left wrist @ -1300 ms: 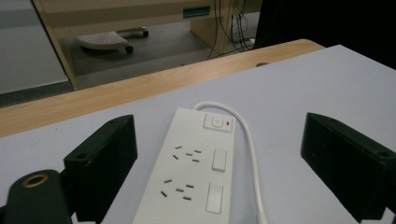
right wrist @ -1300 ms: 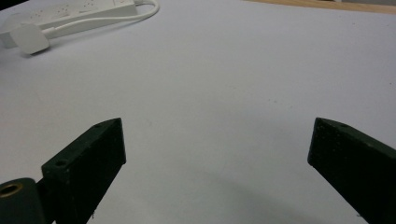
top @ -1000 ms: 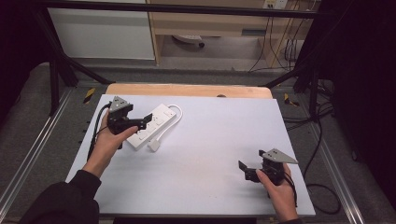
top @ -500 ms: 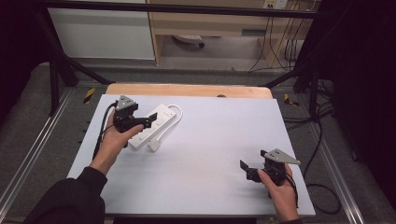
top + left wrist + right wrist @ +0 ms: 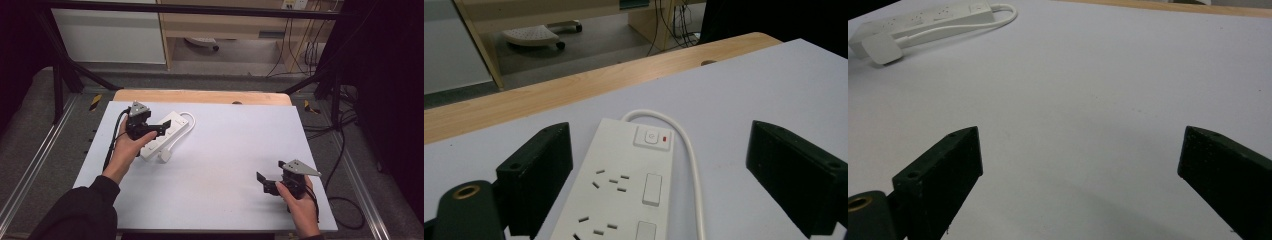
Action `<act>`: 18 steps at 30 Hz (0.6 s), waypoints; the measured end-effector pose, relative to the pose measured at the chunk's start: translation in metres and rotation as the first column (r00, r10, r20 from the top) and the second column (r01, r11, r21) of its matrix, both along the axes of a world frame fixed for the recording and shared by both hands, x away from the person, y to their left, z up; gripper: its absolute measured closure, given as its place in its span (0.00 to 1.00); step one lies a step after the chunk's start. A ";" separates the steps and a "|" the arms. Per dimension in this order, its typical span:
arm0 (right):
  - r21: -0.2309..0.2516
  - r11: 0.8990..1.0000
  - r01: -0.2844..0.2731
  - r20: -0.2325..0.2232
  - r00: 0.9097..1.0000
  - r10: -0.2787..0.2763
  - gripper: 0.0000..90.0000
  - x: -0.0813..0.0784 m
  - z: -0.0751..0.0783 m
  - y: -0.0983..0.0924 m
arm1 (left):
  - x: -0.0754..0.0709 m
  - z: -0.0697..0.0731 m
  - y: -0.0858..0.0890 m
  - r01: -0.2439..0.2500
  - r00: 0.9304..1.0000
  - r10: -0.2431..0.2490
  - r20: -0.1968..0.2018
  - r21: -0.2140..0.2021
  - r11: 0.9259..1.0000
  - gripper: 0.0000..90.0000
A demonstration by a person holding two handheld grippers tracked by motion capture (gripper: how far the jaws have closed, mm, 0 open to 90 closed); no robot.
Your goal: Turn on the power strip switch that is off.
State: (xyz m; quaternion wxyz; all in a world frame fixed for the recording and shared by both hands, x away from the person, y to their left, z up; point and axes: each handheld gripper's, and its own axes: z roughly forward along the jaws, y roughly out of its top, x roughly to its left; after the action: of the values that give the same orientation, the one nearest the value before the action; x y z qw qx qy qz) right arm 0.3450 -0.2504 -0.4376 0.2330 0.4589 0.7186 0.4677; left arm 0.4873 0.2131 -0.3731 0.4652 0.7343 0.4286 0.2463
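Since a second ago the left gripper (image 5: 159, 126) has moved a little forward and right over the power strip (image 5: 162, 136), while the right gripper (image 5: 266, 183) has drifted slightly lower and nearer the table's front edge. Left hand (image 5: 125, 149) reaches in from the bottom left in a dark sleeve, forearm angled up and right, holding its gripper above the near half of the strip with jaws spread wide, nothing between them. In the left gripper view the jaws stand either side of the strip, apart from it, with no contact visible. Power strip lies on the white table (image 5: 230, 150) in the far left part, long axis running diagonally from near left to far right; the switch end (image 5: 652, 136) with its small red light points toward the far wooden edge (image 5: 200, 96). Its white cable (image 5: 186, 125) leaves that far end, loops round and runs back along the strip's right side to the plug (image 5: 164, 155), which lies just beside the near end. Right hand (image 5: 299, 200) comes in at the bottom right, holding its gripper low over bare table, pointing left, jaws wide apart and empty, well apart from the strip.
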 end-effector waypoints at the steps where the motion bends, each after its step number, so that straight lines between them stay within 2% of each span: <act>1: 0.000 1.000 0.001 -0.001 1.000 -0.001 0.05 0.000 0.000 0.000 | 0.001 -0.001 0.000 -0.003 1.000 0.003 -0.002 -0.002 1.000 0.13; 13: -0.001 1.000 -0.004 -0.005 1.000 0.004 0.05 0.001 0.000 0.001 | 0.006 -0.008 0.000 -0.016 0.999 0.016 -0.036 0.010 1.000 0.14; 18: -0.003 1.000 -0.008 -0.006 1.000 0.008 0.05 0.001 0.000 0.002 | 0.008 -0.012 0.000 -0.013 0.998 0.015 -0.057 0.029 1.000 0.15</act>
State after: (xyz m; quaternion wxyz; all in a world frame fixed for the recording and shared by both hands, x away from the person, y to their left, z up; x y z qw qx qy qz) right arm 0.3457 -0.2488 -0.4380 0.2297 0.4571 0.7218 0.4663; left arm 0.4951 0.2131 -0.3849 0.4407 0.7446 0.4432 0.2345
